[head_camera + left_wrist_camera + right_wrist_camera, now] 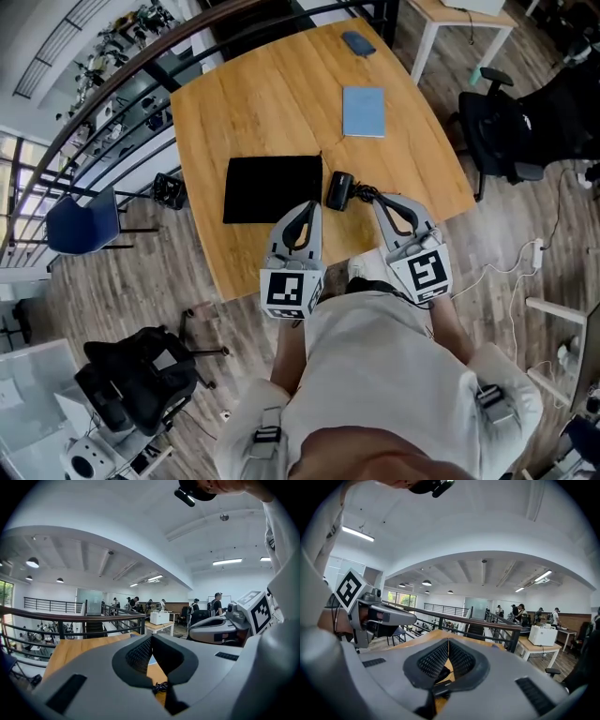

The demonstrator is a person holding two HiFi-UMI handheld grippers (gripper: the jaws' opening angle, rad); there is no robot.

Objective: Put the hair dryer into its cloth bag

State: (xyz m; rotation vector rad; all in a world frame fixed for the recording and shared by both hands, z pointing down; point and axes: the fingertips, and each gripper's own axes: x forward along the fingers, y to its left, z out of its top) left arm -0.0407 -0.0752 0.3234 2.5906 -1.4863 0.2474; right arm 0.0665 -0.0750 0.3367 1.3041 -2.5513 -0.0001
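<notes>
A flat black cloth bag [272, 187] lies on the wooden table [272, 94] near its front edge. Just right of it rests the black hair dryer [338, 190], its cord [364, 194] curling to the right. My left gripper [315, 205] is shut and empty, its tips over the bag's near right corner. My right gripper [379, 202] is also shut and empty, just right of the cord. In the left gripper view the shut jaws [151, 641] point over the table, with a bit of cord [161, 686] below. The right gripper view shows shut jaws [448, 644] above a dark part of the dryer [442, 674].
A blue notebook [364, 111] and a small dark pouch [358, 43] lie further back on the table. A black office chair [497, 131] stands to the right and a blue chair [84, 220] to the left. A railing [70, 620] runs past the table's far side.
</notes>
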